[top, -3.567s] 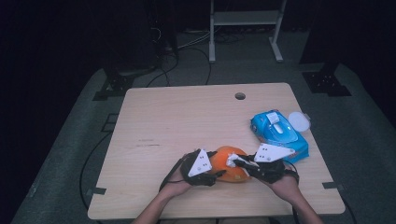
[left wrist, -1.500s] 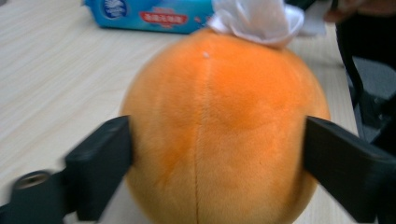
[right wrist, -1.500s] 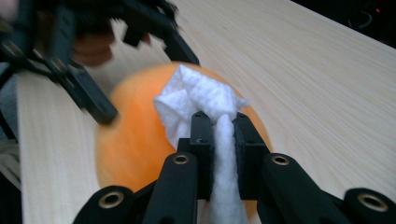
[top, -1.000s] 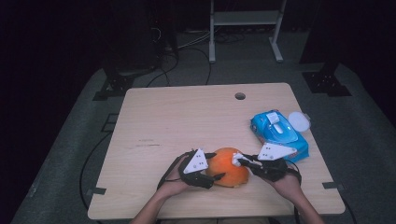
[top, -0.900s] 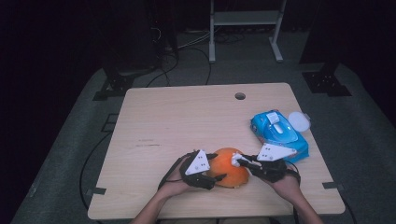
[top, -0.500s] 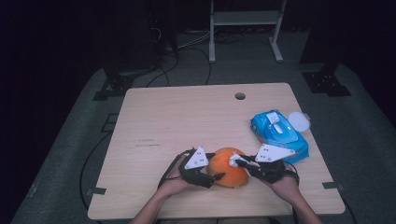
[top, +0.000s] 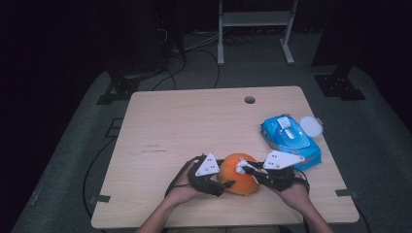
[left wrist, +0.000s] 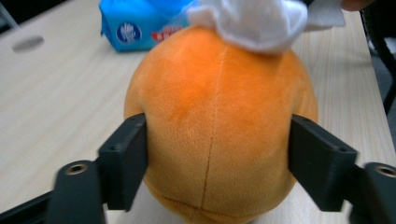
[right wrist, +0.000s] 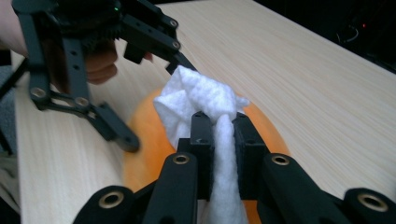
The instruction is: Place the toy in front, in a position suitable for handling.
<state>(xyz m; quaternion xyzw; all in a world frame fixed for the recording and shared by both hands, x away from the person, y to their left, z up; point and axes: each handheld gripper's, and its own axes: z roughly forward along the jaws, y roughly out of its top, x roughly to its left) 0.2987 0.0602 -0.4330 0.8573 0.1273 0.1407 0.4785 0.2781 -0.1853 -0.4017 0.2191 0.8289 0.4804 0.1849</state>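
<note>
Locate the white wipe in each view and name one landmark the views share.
High view: the white wipe sits on the orange plush ball, low centre.
Left gripper view: top centre, atop the ball.
Right gripper view: centre, pinched in the right gripper.
Shared landmark: the orange plush ball.

It looked like a lab or recording studio rather than a home. A bare wooden table (top: 194, 126) stood on grey carpet (top: 73, 160), ringed by darkness. Black cables (top: 194, 68) trailed across the floor beyond its far edge, near a metal stand (top: 252, 29) and black equipment bases (top: 340, 85).
</note>
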